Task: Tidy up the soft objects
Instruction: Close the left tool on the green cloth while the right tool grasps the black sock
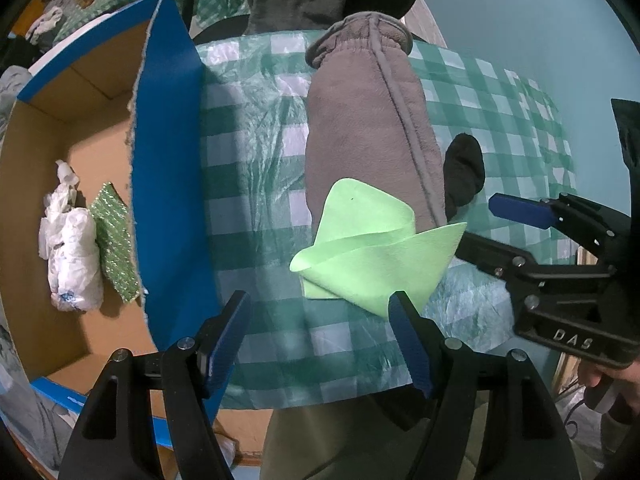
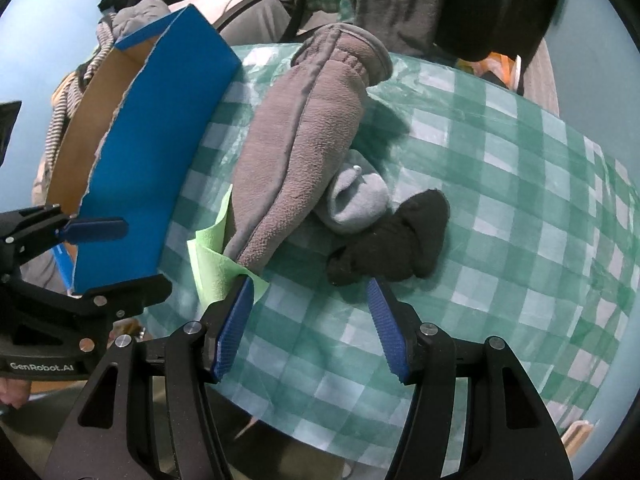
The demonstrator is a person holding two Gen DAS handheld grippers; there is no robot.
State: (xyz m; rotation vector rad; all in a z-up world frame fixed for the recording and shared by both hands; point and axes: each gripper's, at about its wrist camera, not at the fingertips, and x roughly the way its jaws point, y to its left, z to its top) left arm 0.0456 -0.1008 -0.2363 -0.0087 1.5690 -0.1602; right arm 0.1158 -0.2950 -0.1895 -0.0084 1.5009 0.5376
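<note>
Both handheld grippers hover low over a table draped in crinkled green-and-white checked plastic cloth point(image 1: 256, 184), fingers spread and holding nothing. The left gripper point(image 1: 320, 344) points at a folded lime-green microfibre cloth point(image 1: 372, 256) lying against a long grey fleece trouser leg with an elastic cuff point(image 1: 360, 120). The right gripper point(image 2: 310, 328) faces a balled black sock point(image 2: 396, 240) touching a light grey sock point(image 2: 356, 200). A blue cardboard box point(image 1: 168, 184) stands left, holding a crumpled white plastic bag point(image 1: 72, 248) and a green sequinned pouch point(image 1: 114, 240).
</note>
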